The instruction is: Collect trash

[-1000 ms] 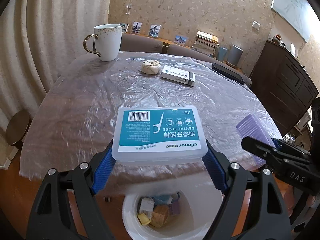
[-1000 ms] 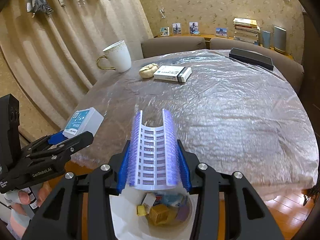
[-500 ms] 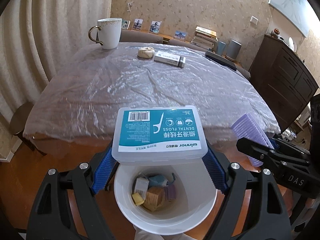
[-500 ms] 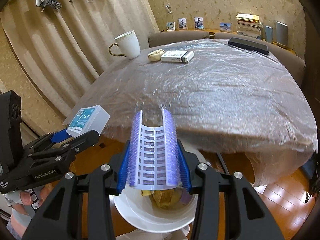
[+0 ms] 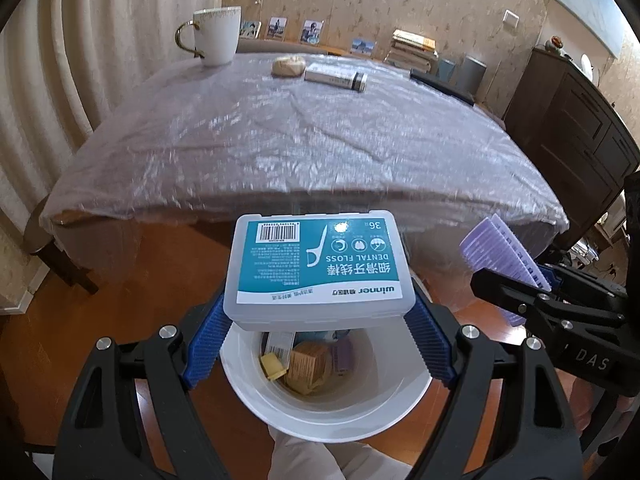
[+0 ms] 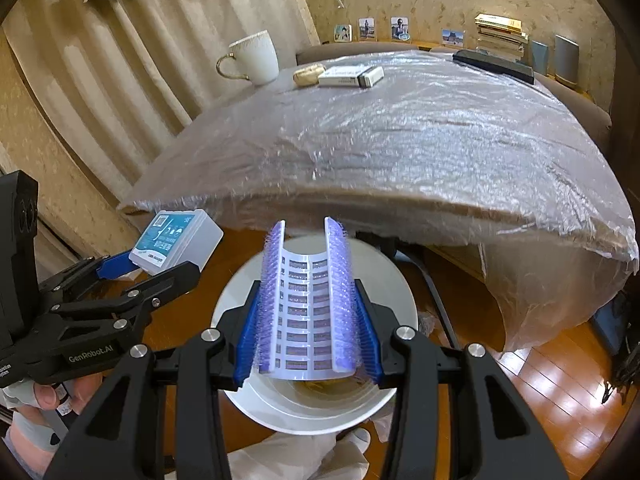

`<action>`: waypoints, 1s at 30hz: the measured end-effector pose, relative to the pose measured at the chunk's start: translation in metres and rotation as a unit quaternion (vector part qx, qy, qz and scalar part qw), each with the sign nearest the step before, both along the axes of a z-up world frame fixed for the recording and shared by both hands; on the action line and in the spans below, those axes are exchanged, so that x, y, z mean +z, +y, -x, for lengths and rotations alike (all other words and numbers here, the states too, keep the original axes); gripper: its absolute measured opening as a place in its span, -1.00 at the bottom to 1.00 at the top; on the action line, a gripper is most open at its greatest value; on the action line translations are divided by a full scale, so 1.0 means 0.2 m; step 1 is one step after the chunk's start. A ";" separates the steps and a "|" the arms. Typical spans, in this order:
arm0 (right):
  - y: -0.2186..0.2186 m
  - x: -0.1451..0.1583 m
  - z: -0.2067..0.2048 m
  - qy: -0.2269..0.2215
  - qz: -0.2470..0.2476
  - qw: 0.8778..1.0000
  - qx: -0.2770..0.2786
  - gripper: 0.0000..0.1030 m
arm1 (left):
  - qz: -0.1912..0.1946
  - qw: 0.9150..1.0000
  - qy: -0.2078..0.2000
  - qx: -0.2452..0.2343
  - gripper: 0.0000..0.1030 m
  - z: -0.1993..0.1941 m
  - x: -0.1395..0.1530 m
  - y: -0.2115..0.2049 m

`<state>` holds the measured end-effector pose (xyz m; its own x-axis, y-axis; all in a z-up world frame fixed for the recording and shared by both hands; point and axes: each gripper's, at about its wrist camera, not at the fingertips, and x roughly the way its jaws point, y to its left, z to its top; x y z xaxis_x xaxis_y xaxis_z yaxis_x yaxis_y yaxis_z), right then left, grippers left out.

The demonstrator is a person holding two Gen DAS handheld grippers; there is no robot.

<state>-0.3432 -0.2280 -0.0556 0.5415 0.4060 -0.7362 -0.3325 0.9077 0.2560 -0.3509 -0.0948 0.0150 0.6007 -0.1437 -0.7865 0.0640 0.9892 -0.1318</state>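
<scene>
Item: dental floss box (image 5: 318, 264), clear plastic, teal label, clamped across its width in the left gripper (image 5: 318, 344) jaws, at 12 o'clock above the white bin (image 5: 326, 412). Right gripper (image 6: 306, 340) jaws pinch a curled lilac bristle strip (image 6: 308, 300) over the same bin. Handling: centre each over the opening, then release.

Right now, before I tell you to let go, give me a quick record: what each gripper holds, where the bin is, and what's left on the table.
left gripper: shut on floss box
right gripper: shut on purple brush
bin: white, on the floor, below both grippers, trash already inside
table: mug, bun, small carton, dark flat case
</scene>
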 end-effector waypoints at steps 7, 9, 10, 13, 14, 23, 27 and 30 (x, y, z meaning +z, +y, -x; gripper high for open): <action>0.03 -0.10 -0.01 0.021 0.001 1.000 0.003 -0.18 | -0.005 1.000 0.023 0.003 0.61 -0.01 -0.10 -0.01; 0.04 -0.12 0.00 0.024 0.007 1.000 0.007 -0.18 | -0.008 1.000 0.028 0.003 0.61 -0.01 -0.12 -0.01; 0.04 -0.13 -0.01 0.025 0.009 1.000 0.007 -0.18 | -0.009 1.000 0.029 0.003 0.61 -0.01 -0.13 -0.01; 0.05 -0.16 -0.02 0.031 0.011 0.999 0.007 -0.18 | -0.010 0.999 0.035 0.003 0.60 -0.01 -0.16 -0.01; 0.05 -0.17 -0.03 0.034 0.011 0.999 0.006 -0.18 | -0.012 0.999 0.036 0.004 0.61 -0.01 -0.16 -0.01; 0.09 -0.25 -0.07 0.048 0.023 0.999 -0.001 -0.18 | -0.018 0.999 0.049 0.000 0.60 -0.03 -0.23 0.01; 0.10 -0.28 -0.09 0.054 0.027 0.998 -0.005 -0.18 | -0.025 0.998 0.055 -0.005 0.61 -0.04 -0.27 0.01; 0.10 -0.30 -0.11 0.060 0.031 0.998 -0.008 -0.18 | -0.028 0.998 0.060 -0.007 0.61 -0.05 -0.30 0.01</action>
<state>-0.3217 -0.2079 -0.1161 0.4550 0.3491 -0.8192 -0.2876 0.9282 0.2359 -0.3415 -0.0923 -0.0447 0.4999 -0.1046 -0.8597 0.0641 0.9944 -0.0837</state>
